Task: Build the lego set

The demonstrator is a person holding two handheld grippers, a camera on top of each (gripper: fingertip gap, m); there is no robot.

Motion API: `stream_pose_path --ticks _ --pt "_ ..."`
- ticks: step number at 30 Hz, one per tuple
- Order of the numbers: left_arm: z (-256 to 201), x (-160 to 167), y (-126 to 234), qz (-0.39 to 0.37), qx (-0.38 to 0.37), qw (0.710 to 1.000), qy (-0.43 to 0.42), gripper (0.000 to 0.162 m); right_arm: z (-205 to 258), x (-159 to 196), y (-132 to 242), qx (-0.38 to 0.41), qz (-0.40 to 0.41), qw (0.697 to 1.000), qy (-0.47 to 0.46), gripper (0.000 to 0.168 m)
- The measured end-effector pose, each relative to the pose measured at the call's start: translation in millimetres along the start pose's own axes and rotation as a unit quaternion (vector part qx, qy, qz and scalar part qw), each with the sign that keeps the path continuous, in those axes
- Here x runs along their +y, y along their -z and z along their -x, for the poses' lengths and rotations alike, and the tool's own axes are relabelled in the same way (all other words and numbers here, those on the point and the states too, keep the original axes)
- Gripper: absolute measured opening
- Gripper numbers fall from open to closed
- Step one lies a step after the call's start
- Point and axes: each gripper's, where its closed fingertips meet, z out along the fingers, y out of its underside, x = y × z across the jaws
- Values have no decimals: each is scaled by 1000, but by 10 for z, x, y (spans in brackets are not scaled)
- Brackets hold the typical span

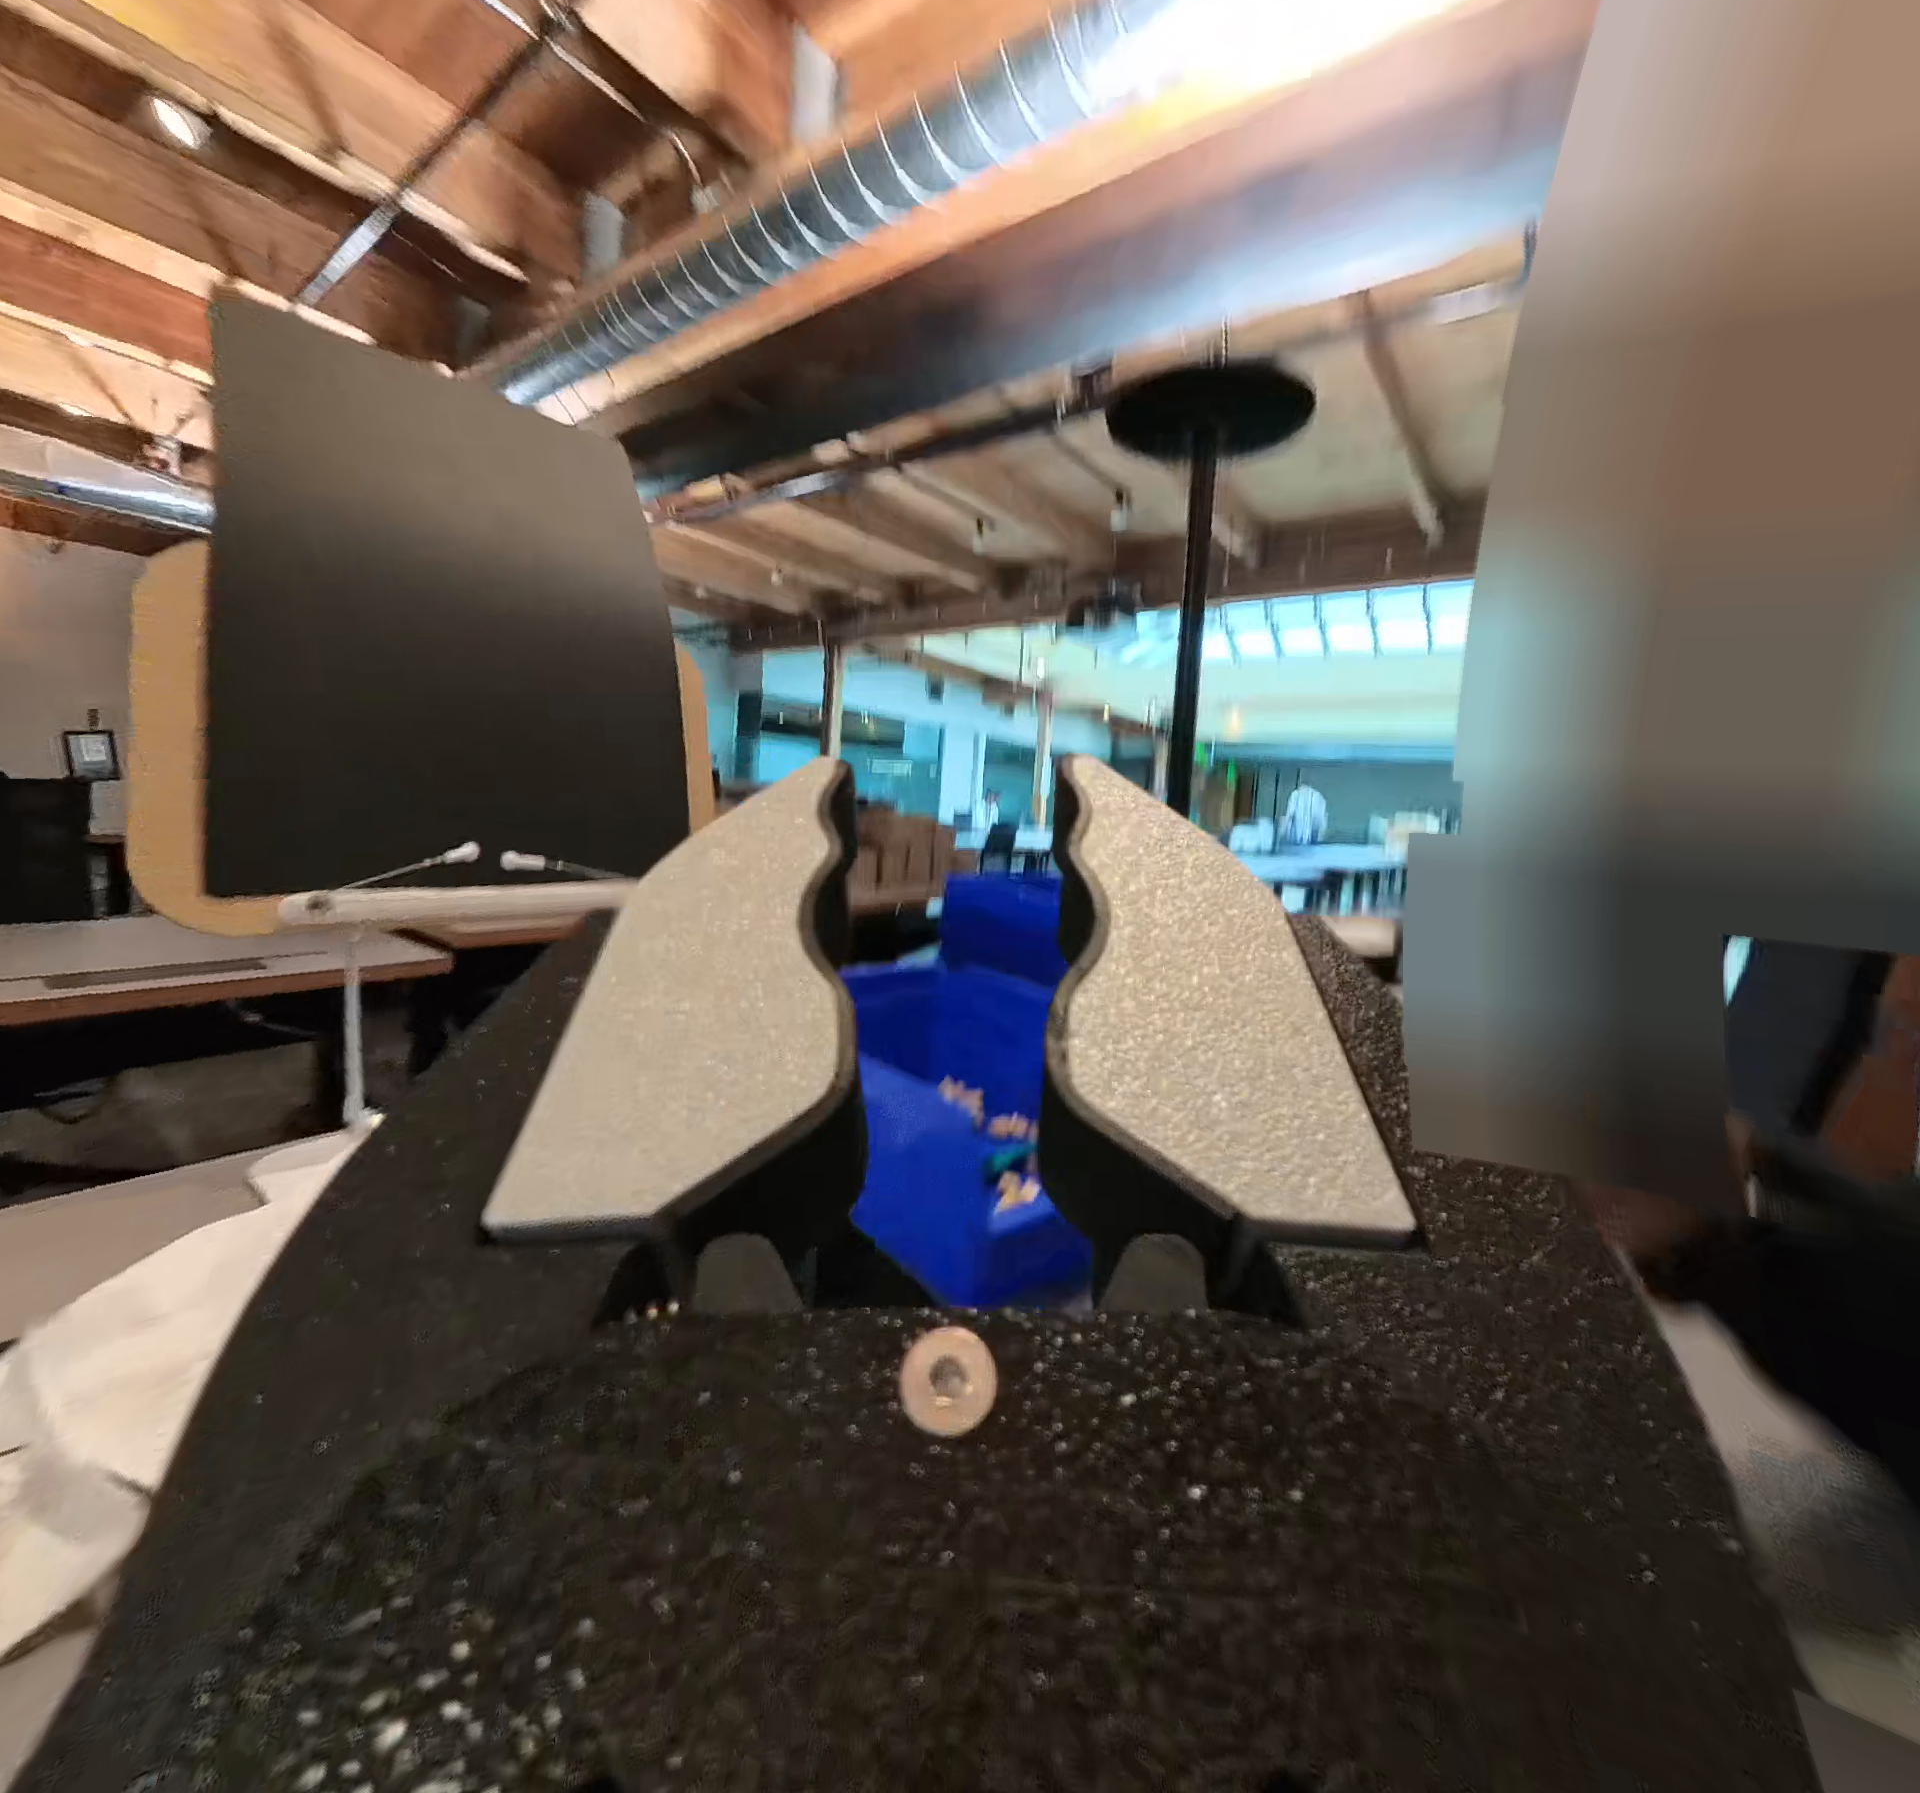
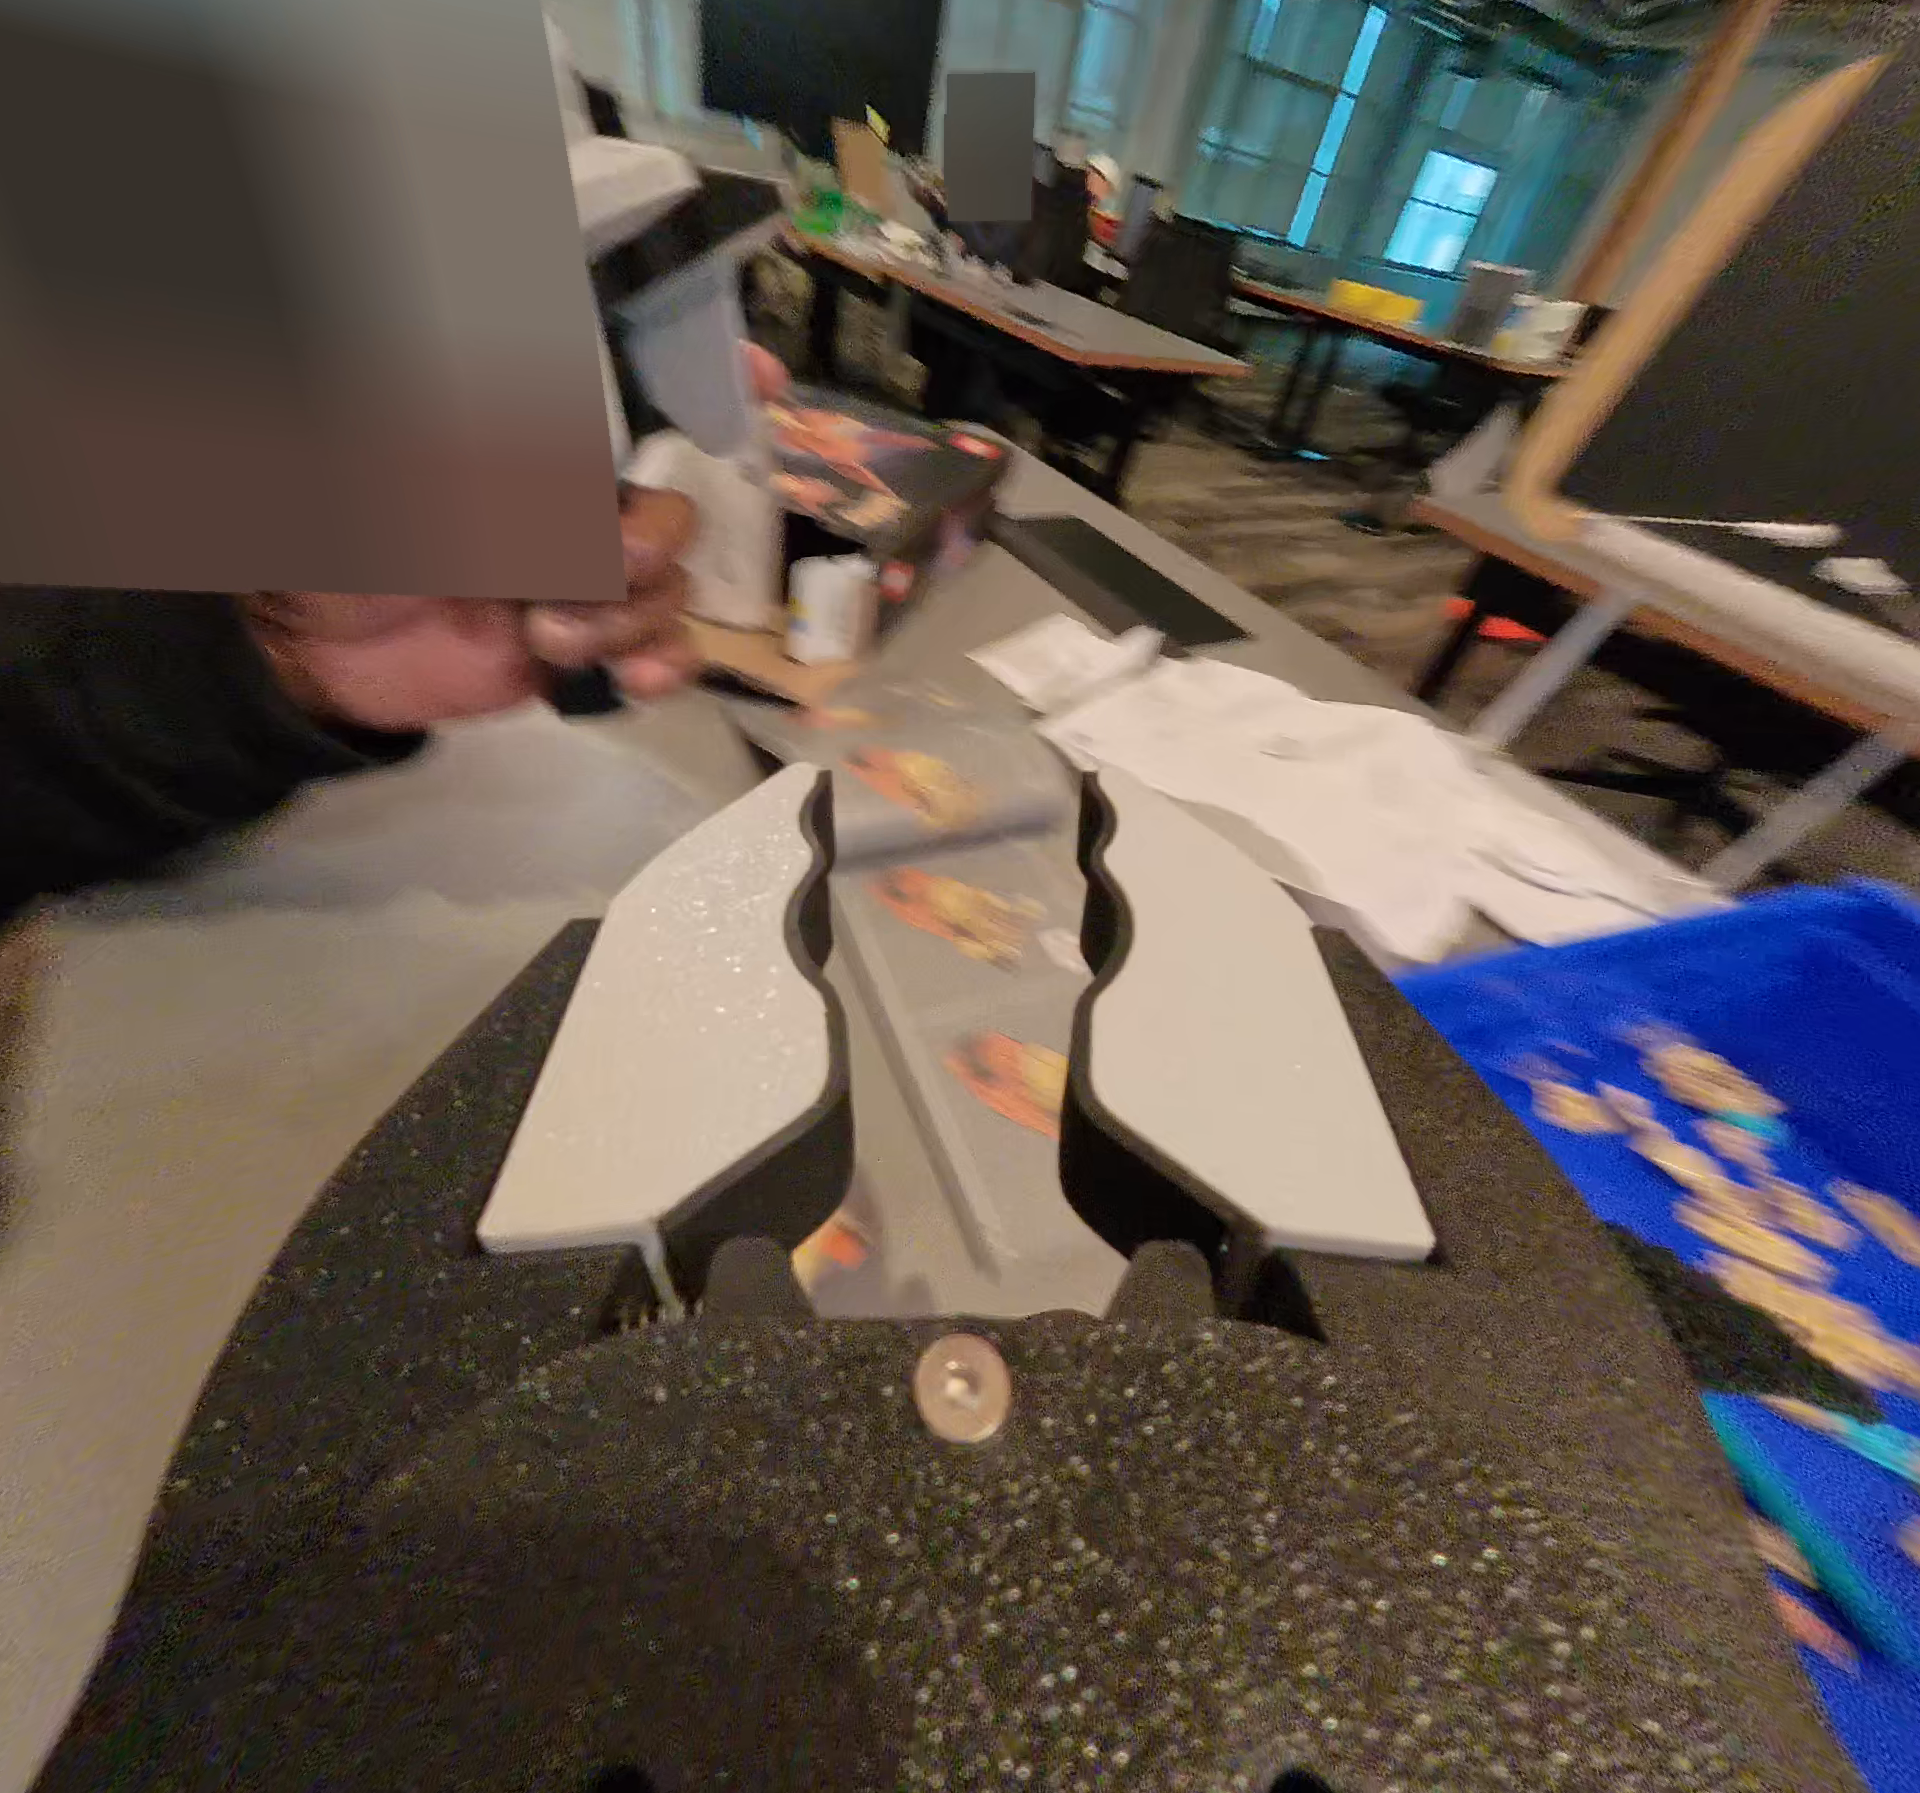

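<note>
Room: I am in an open workshop, wooden ceiling beams overhead, grey table (image 2: 260,1016) under my grippers.
My left gripper (image 1: 956,808): fingers parted by a moderate gap, nothing between them, tilted up toward the ceiling.
My right gripper (image 2: 956,798): fingers parted about as far, holding nothing, hanging over the table.
Blue bin (image 2: 1714,1172): near right, blurred orange and yellow lego pieces (image 2: 1704,1099) inside.
Instruction booklet (image 2: 935,912): lies open and flat beneath my right fingers, long axis running near to far, orange pictures on grey pages.
White paper (image 2: 1299,756): crumpled, right of the booklet.
Lego box (image 2: 883,476): dark, farther back, left.
</note>
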Motion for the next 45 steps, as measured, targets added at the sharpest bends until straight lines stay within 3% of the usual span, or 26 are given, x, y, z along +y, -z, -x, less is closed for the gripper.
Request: stream_pose_path --ticks 5,8,12,16,19,27,40,42,45 --pt "139 633 -133 149 23 985 -89 36 -1062 180 361 92 87 989 78 39" --pt "135 916 -162 199 30 970 -135 37 -1502 305 360 97 138 978 121 36" --pt "71 1091 -146 216 43 958 -182 36 -2030 711 63 12 253 941 226 36" --pt "77 1109 -121 211 43 960 -181 36 -2469 1313 -271 -123 364 892 240 36" --pt "104 1102 -71 209 40 960 -181 35 -2722 1563 -413 -152 405 870 235 36" --pt "128 1185 25 228 39 954 -190 33 -2745 1757 -500 -162 406 872 220 31" --pt "125 1274 50 238 39 953 -182 29 -2306 1549 64 -178 406 874 200 32" --pt "133 1310 56 242 40 952 -181 29 -2323 1536 76 -161 397 878 211 32" --pt "129 1331 55 245 42 952 -180 29 -2408 1603 148 -137 416 862 255 32"
